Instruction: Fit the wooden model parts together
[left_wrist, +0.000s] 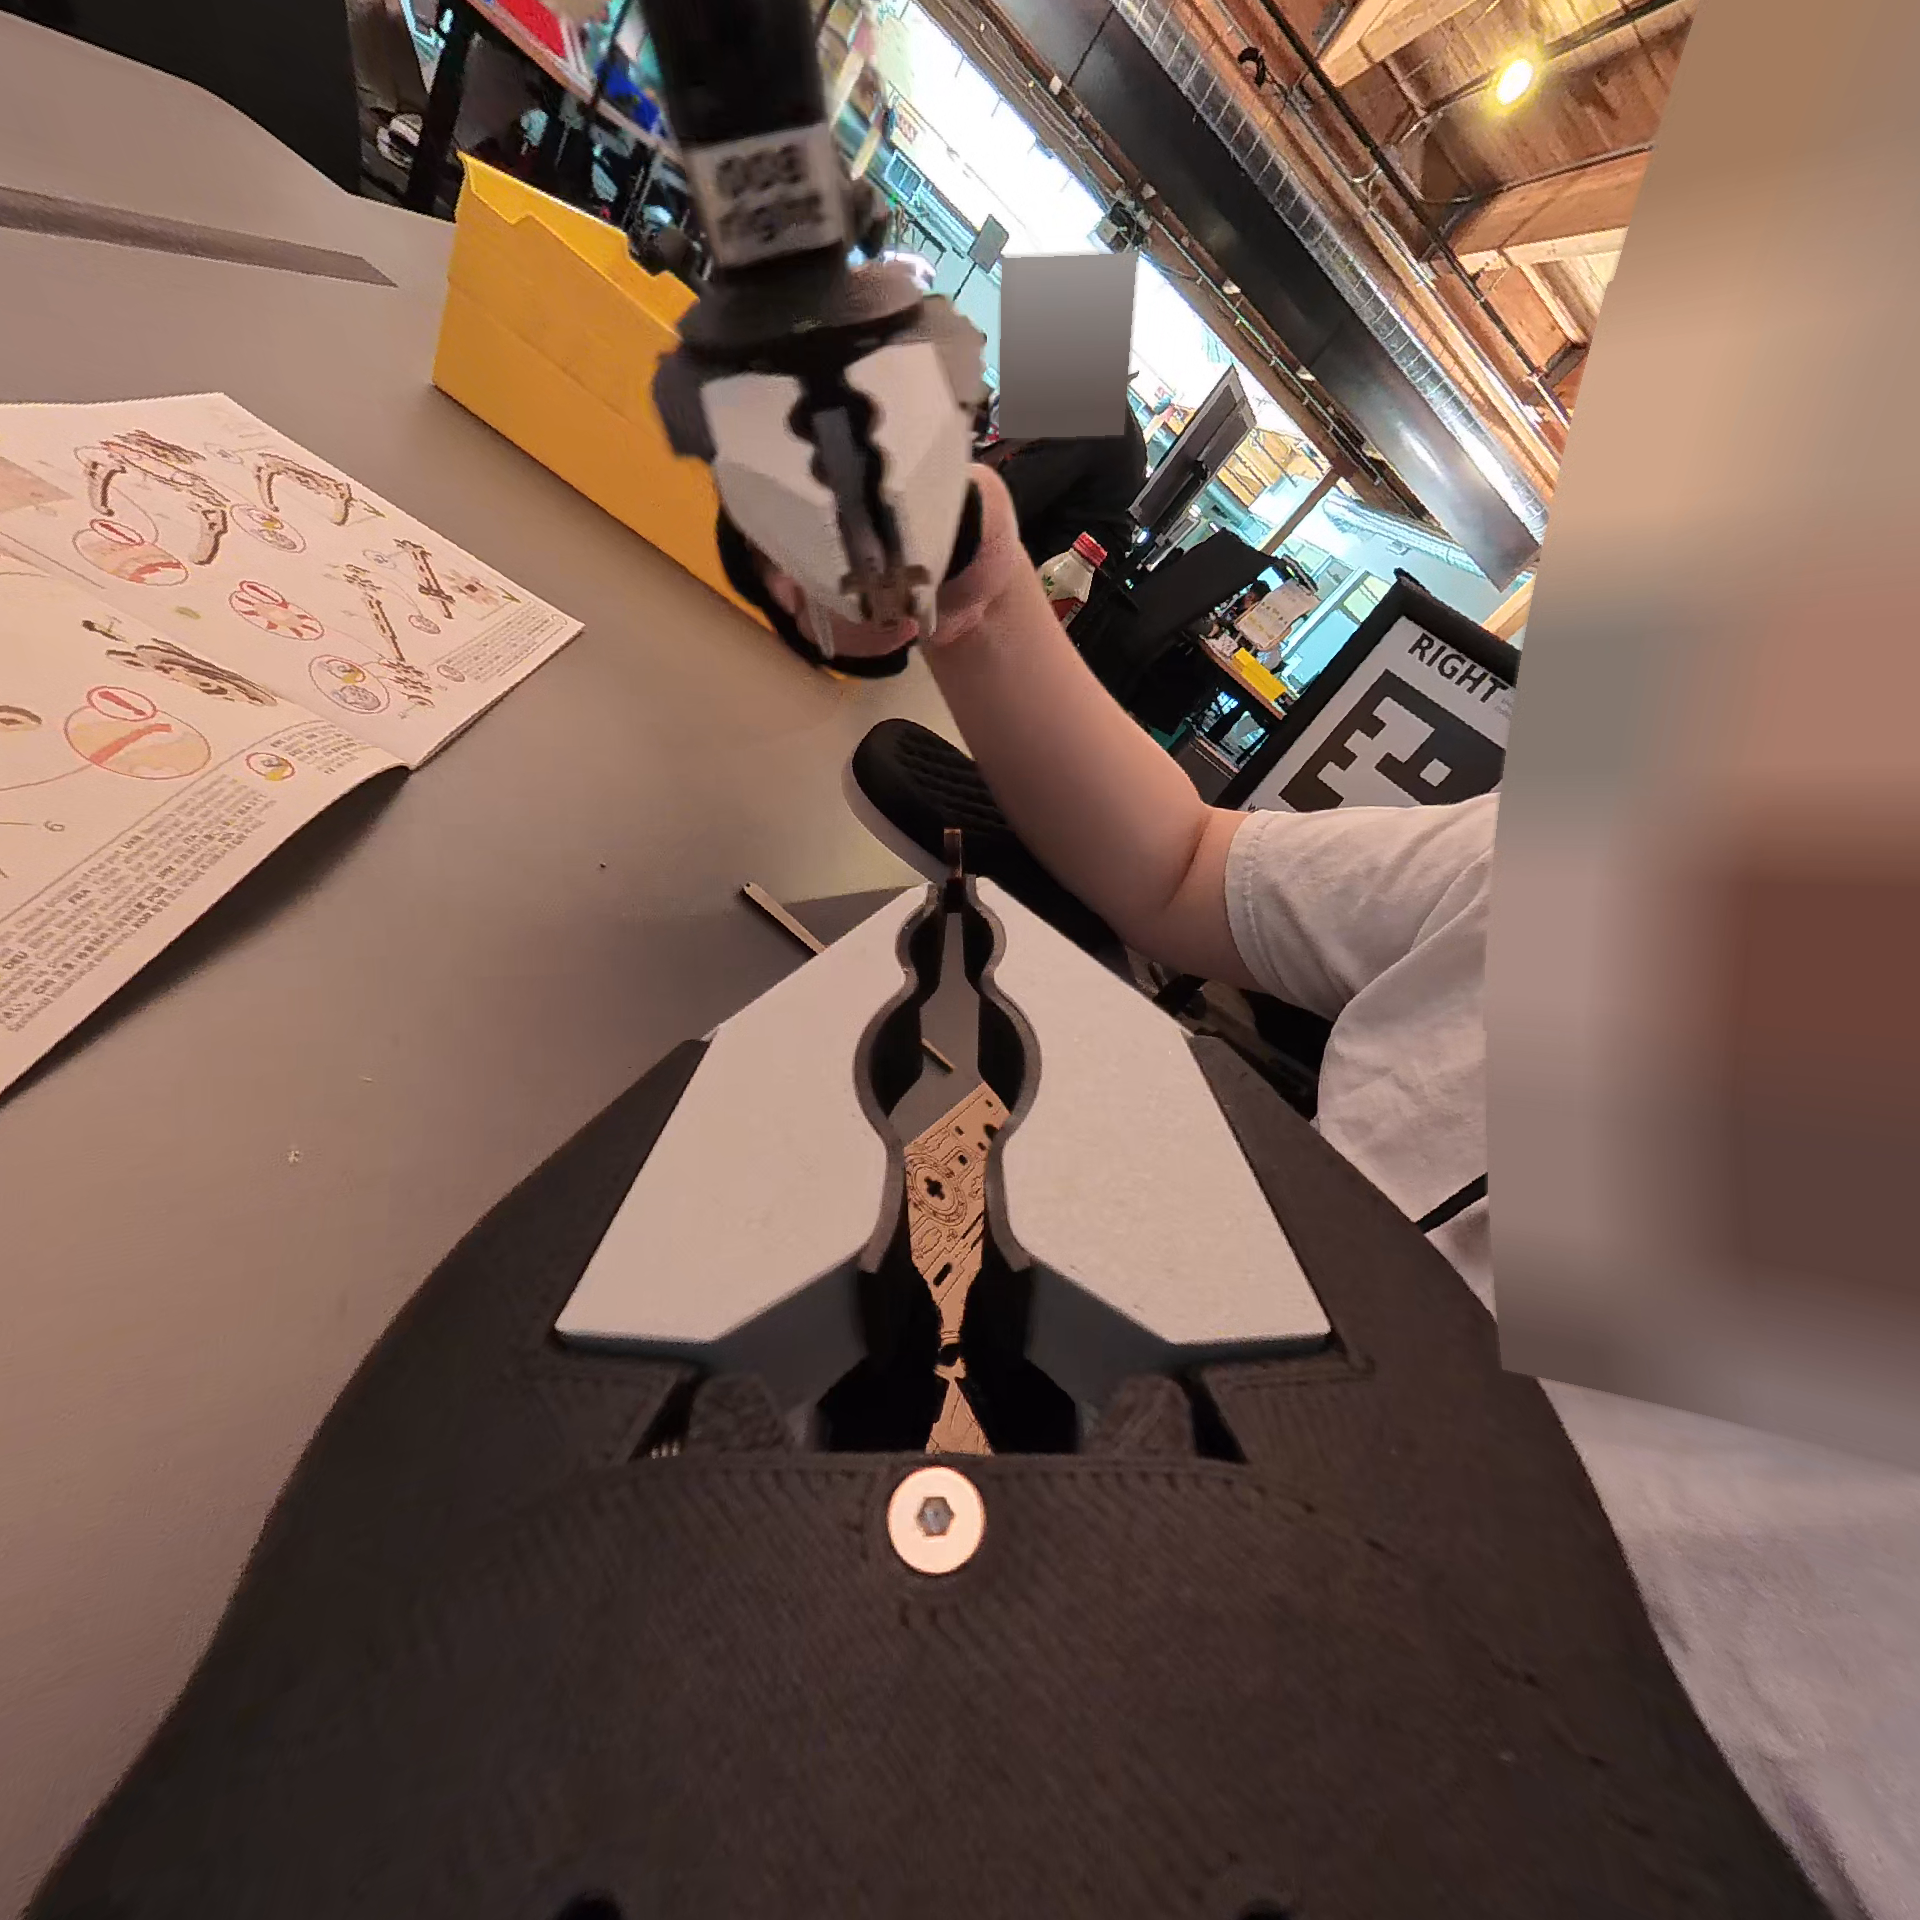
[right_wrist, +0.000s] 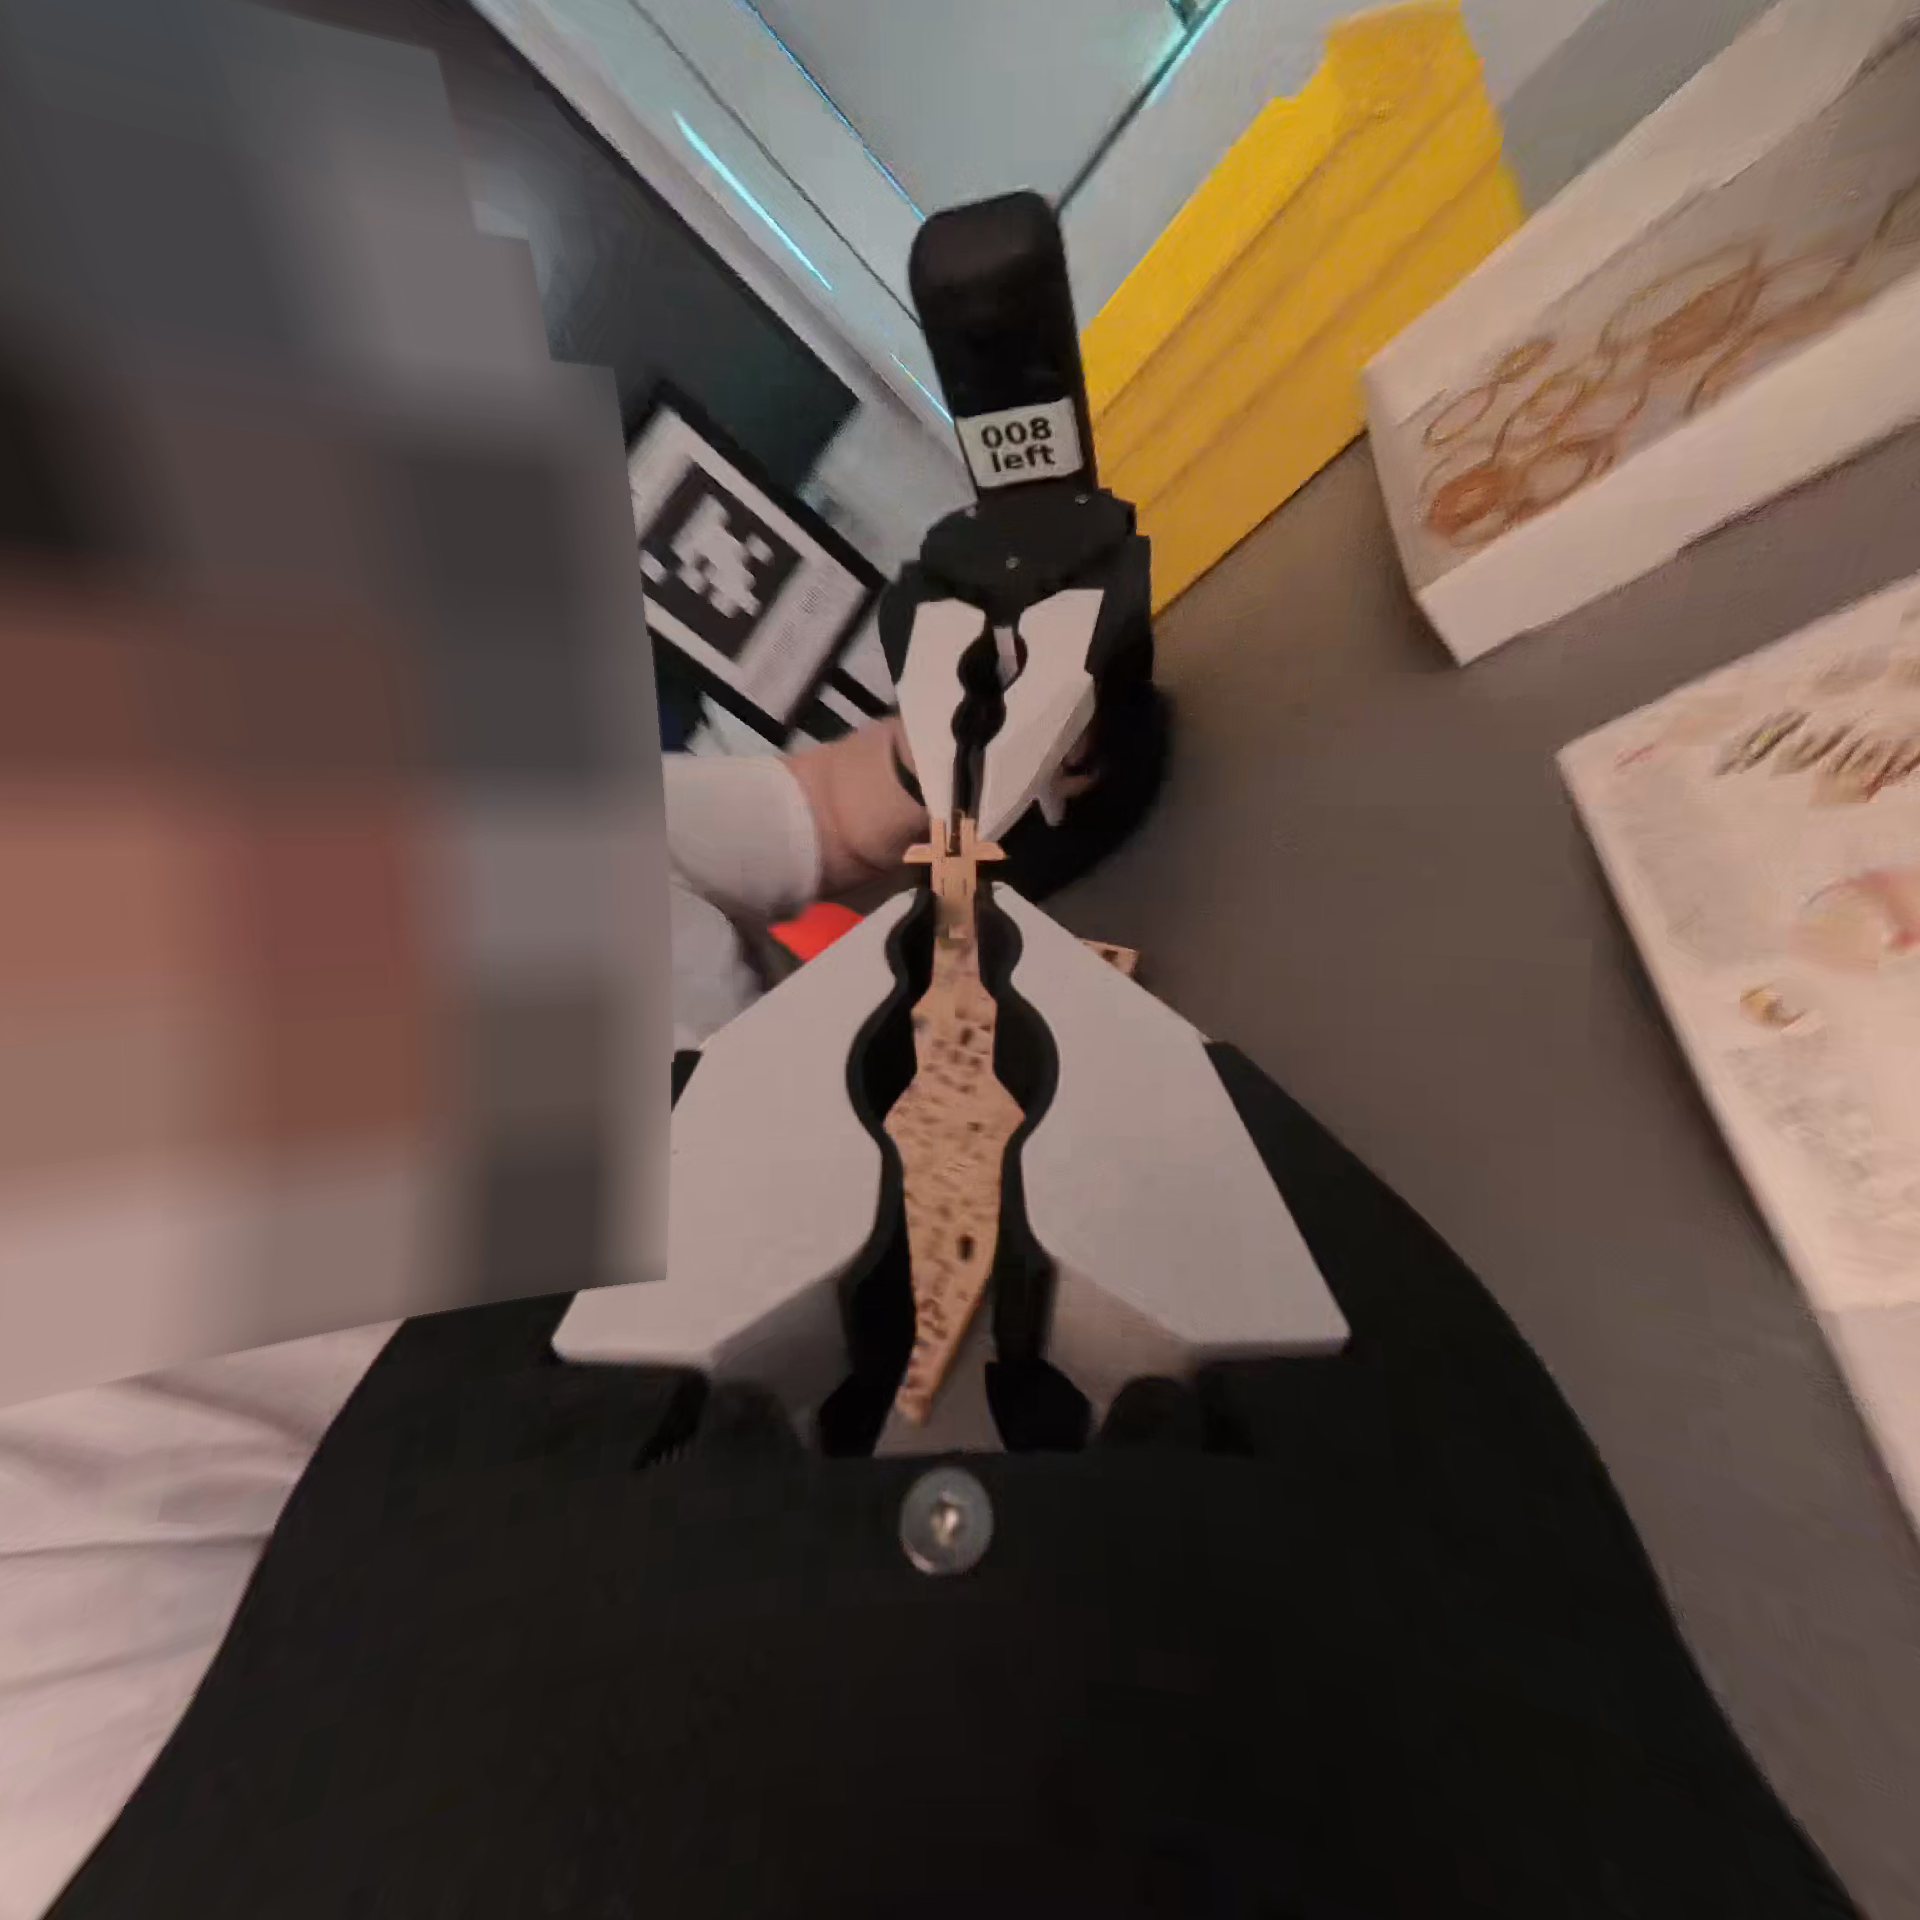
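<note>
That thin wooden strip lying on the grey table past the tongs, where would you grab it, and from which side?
Judging from the left wrist view, the loose strip lies flat on the table, so its faces can't be pinched. Its free end, pointing away from the left tongs, looks best: come down from above and close across its narrow width. Both tongs are full now; the left one already holds a wooden part.

My right claw (right_wrist: 954, 914) grips a long, flat wooden strip (right_wrist: 951, 1164), pale tan with engraved patterning, tapering to a point toward me; its notched, cross-shaped tip (right_wrist: 954, 858) pokes out past my fingertips. My left claw (left_wrist: 951, 888) pinches a thin wooden piece (left_wrist: 953, 850) edge-on, dark tip protruding. Both pieces are held in the air above the desk, tips close together; contact unclear.
</note>
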